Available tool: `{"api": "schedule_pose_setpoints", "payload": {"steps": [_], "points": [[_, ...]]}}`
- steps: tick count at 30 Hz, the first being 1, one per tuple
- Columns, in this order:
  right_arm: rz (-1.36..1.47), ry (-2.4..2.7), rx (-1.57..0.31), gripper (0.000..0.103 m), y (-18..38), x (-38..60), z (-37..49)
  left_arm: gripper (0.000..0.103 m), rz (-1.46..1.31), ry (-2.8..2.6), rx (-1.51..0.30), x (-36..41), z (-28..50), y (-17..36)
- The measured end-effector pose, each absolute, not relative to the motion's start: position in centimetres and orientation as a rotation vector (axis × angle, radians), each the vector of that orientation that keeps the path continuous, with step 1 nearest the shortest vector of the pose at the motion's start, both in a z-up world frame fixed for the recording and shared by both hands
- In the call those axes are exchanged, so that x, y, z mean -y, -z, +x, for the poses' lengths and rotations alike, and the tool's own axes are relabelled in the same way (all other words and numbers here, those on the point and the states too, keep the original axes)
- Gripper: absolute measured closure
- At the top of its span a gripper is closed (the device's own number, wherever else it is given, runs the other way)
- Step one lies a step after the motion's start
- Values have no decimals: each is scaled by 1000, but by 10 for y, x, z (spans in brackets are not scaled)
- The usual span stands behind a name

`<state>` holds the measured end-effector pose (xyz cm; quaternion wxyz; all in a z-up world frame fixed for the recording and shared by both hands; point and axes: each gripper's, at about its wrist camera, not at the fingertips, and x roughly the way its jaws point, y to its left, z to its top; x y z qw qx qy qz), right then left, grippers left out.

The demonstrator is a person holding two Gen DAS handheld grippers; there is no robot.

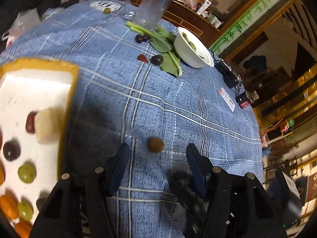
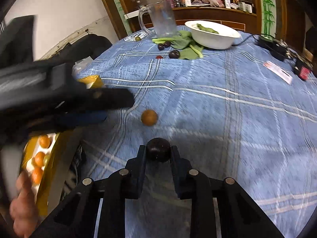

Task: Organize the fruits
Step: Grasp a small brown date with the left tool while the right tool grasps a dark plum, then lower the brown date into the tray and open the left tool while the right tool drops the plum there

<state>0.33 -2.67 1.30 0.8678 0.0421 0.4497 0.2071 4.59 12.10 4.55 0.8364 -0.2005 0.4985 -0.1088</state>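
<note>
Fruits lie scattered over the round table under its blue plaid cloth, and the yellow-rimmed white tray at the table's near left edge is where they are being gathered. On the tray already sit green grapes, small orange fruits, a dark round plum-like fruit, a red date and a pale peeled chunk.

The right gripper has its two black fingers pinching a dark, glossy round plum, just off the tray's right side and low over the cloth. The pads bear on the fruit's widest part, which I judge is so that it cannot roll out.

The left gripper stands half spread with nothing between its fingers. A small brown round fruit, like a longan, lies on the cloth just ahead of its tips, a little right of the tray. The fingers straddle it from above, so the opening looks set for that fruit, but they do not touch it yet. From the right wrist view this gripper reaches in over the tray's corner, blurred.

Far from the tray, across the table, more dark plums and a red piece lie by green leafy vegetables beside a white bowl and a clear glass mug. A green olive-like fruit sits beyond them. These remain to be collected, I judge.
</note>
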Motion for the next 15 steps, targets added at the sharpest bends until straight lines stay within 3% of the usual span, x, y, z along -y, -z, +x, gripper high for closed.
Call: {"api": "schedule_pose_setpoints", "payload": {"steps": [7,11,15], "points": [[163,-419,-910,77,-15,57,-13,46,-260,224,-1068,-93,59,-33],[206,-417,-926,77,-10,66,-8,64,-138,206,-1055,-83,61,-25],[267,-406,-948,77,-7,76,-4,68,-70,190,-1053,-75,63,-16]]}}
